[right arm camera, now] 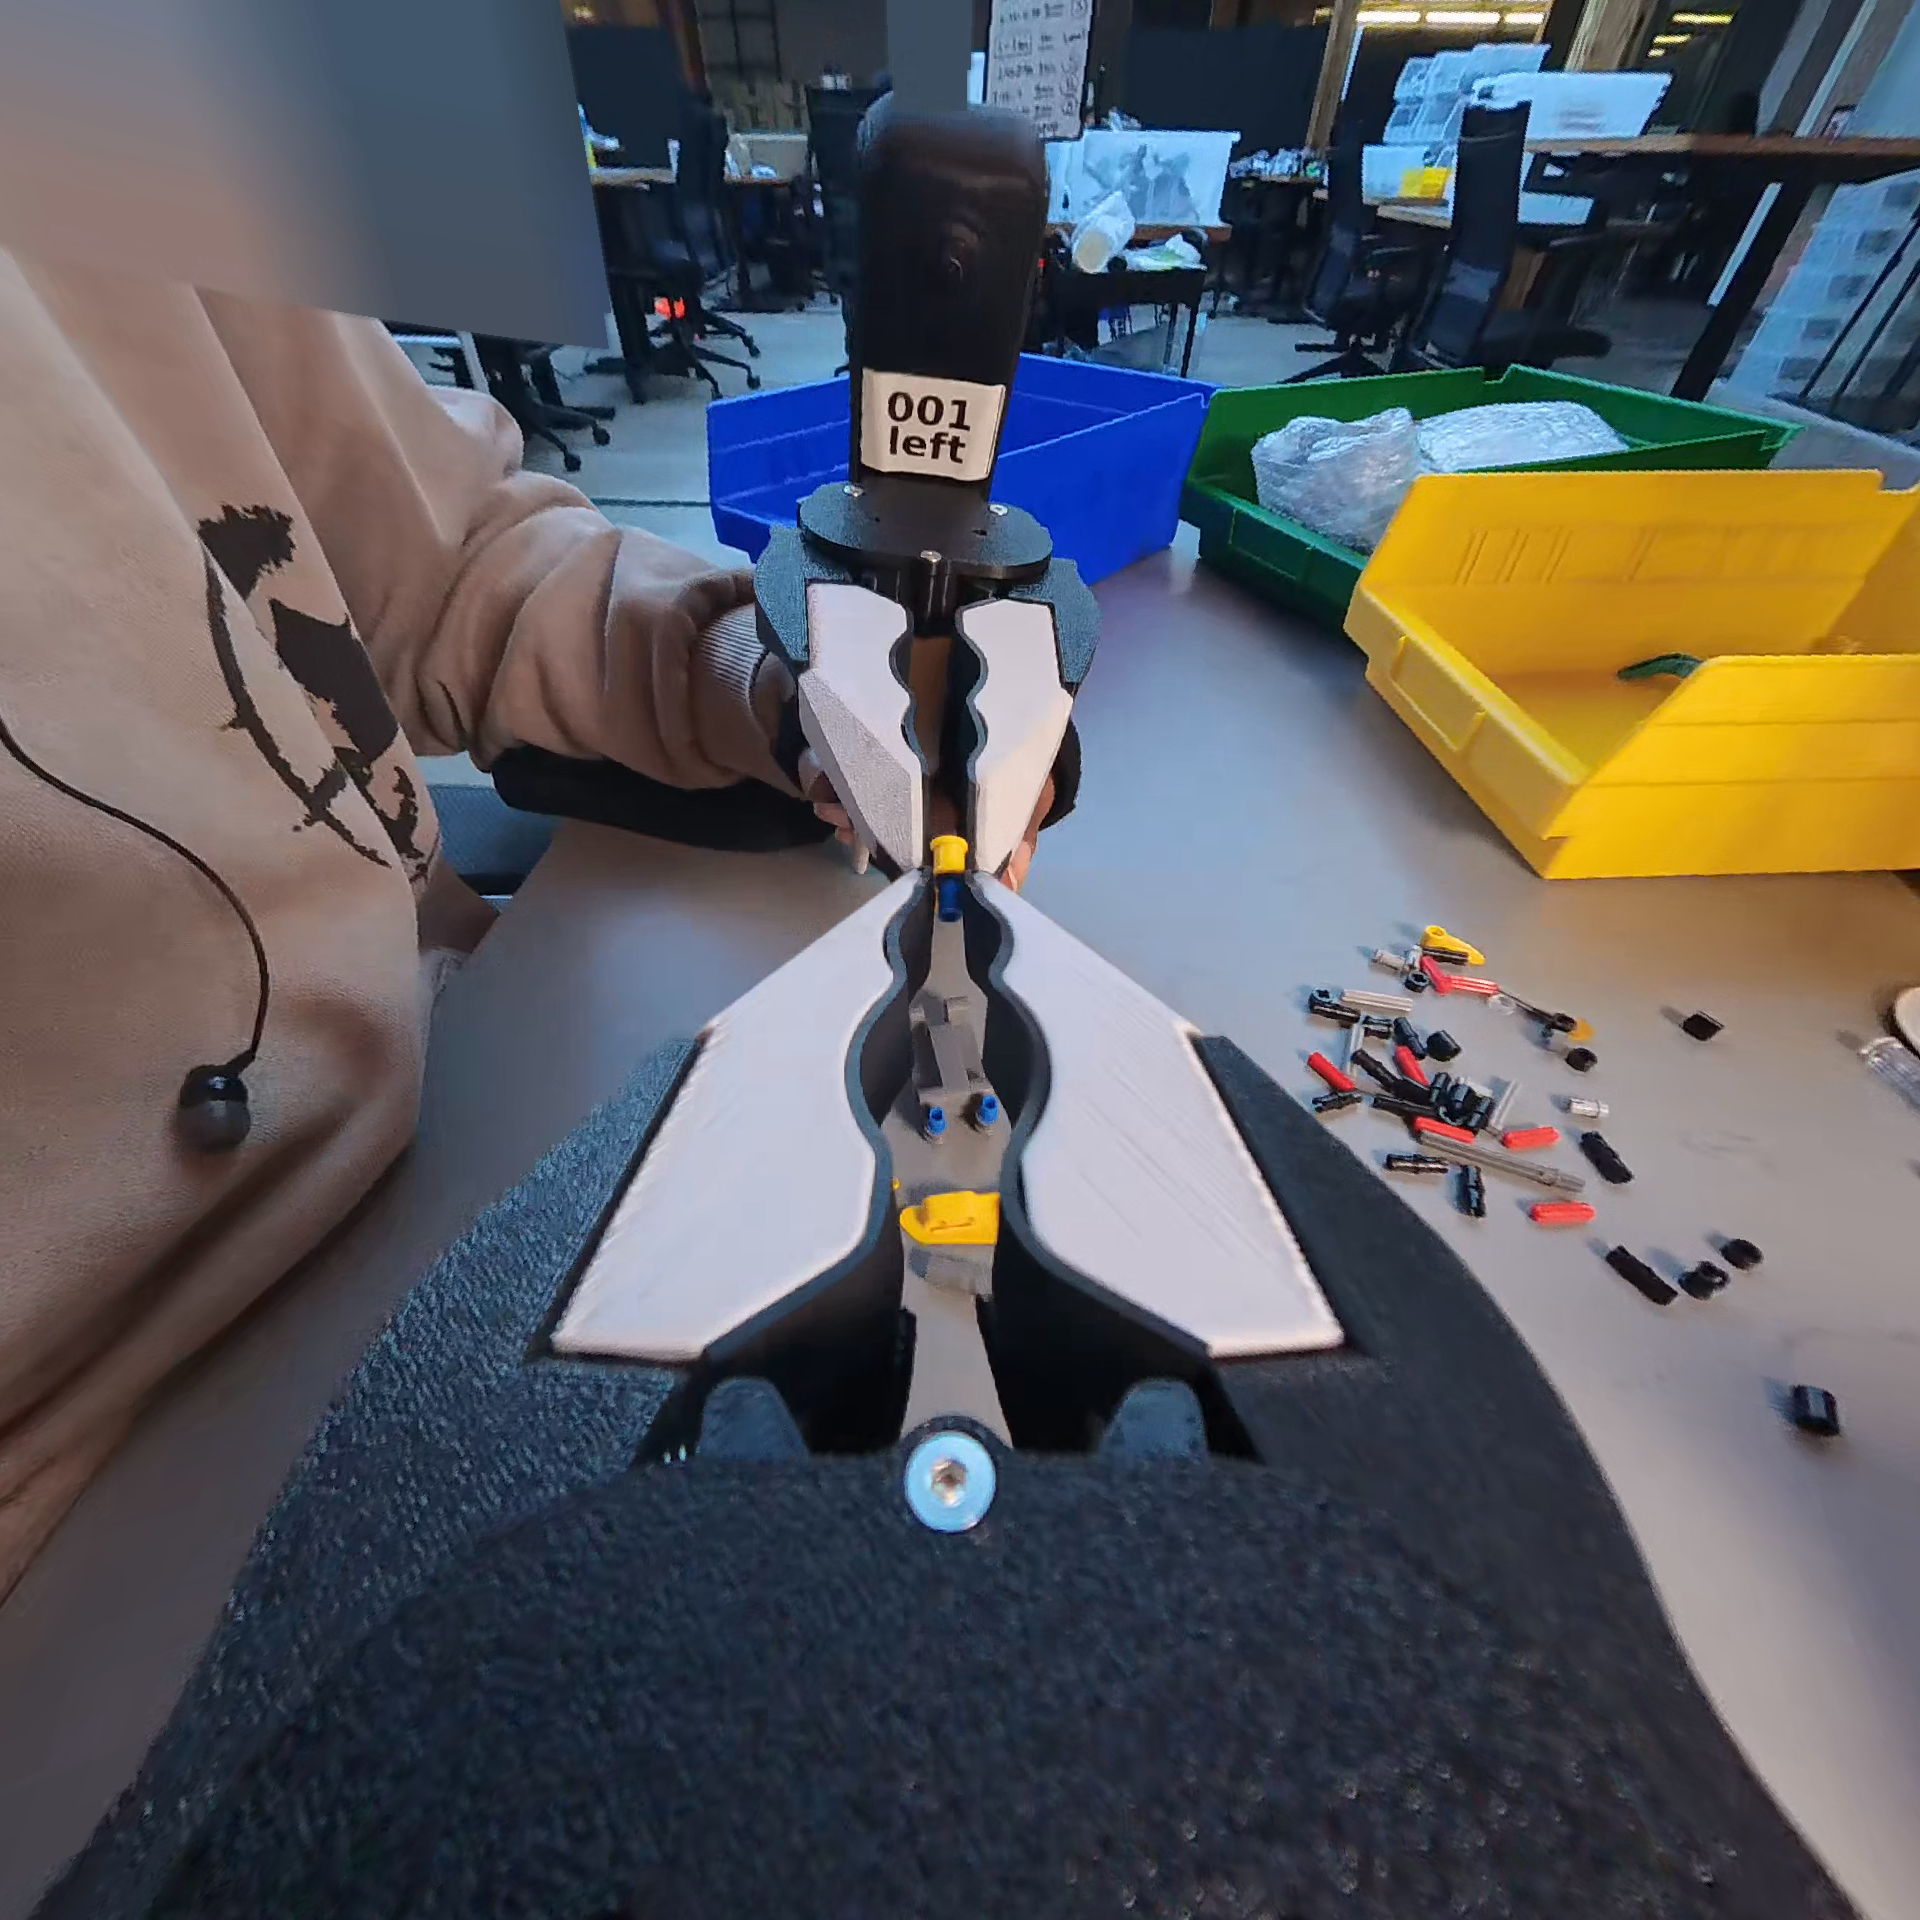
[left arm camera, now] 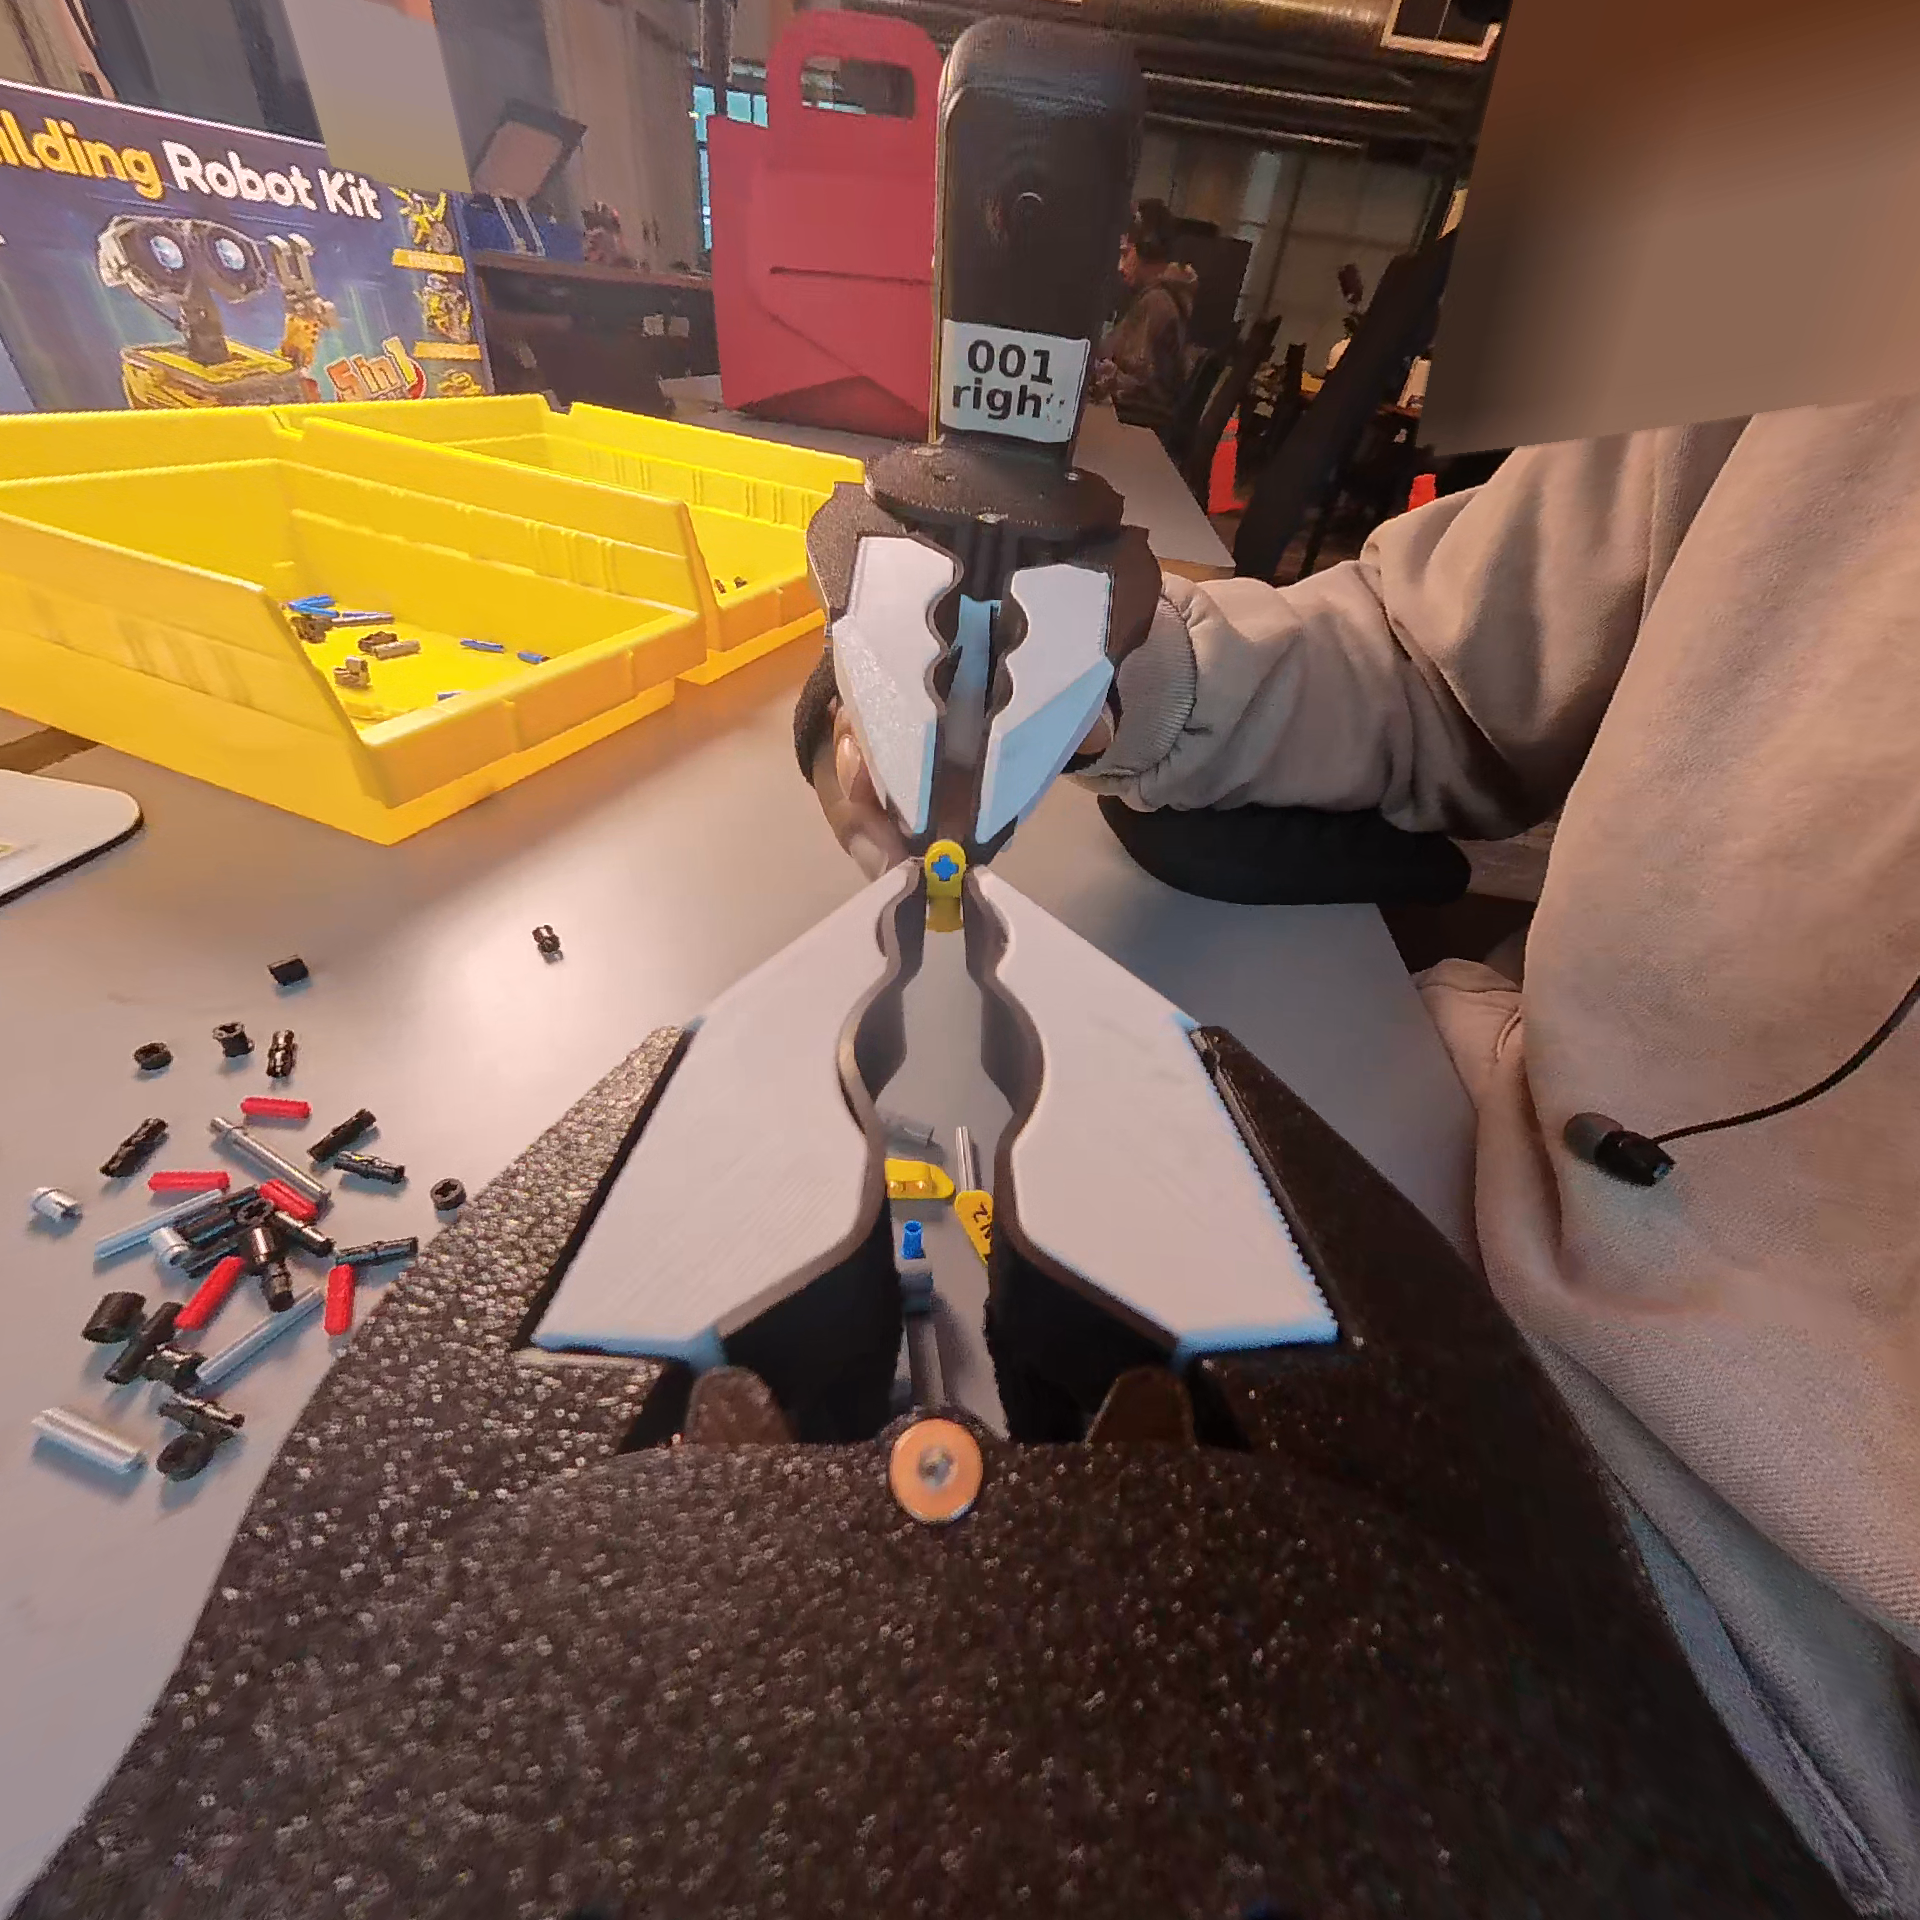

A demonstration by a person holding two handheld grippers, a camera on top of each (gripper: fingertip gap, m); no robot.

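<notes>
My two grippers meet tip to tip above the grey table (left arm camera: 644, 883). My left gripper (left arm camera: 943, 896) is shut on a small yellow connector piece (left arm camera: 943, 906); a blue cross-shaped pin (left arm camera: 943, 862) sits in its end. My right gripper (right arm camera: 945, 888) is shut on that blue pin (right arm camera: 945, 896), which runs into the yellow piece (right arm camera: 945, 854) held by the left gripper (right arm camera: 945, 847) opposite. In the left wrist view the right gripper (left arm camera: 948, 831) points straight at me. A person's hands in beige sleeves hold both handles.
Under the grippers lie a grey assembly with blue pins (right arm camera: 945, 1060) and loose yellow pieces (right arm camera: 951, 1216). A heap of small black, red and grey parts (left arm camera: 239, 1226) (right arm camera: 1455, 1091) lies beside them. Yellow bins (left arm camera: 364, 623) (right arm camera: 1662, 675), a blue bin (right arm camera: 1091, 457), a green bin (right arm camera: 1247, 540), a red bag (left arm camera: 821, 260) and a kit box (left arm camera: 208, 260) stand behind.
</notes>
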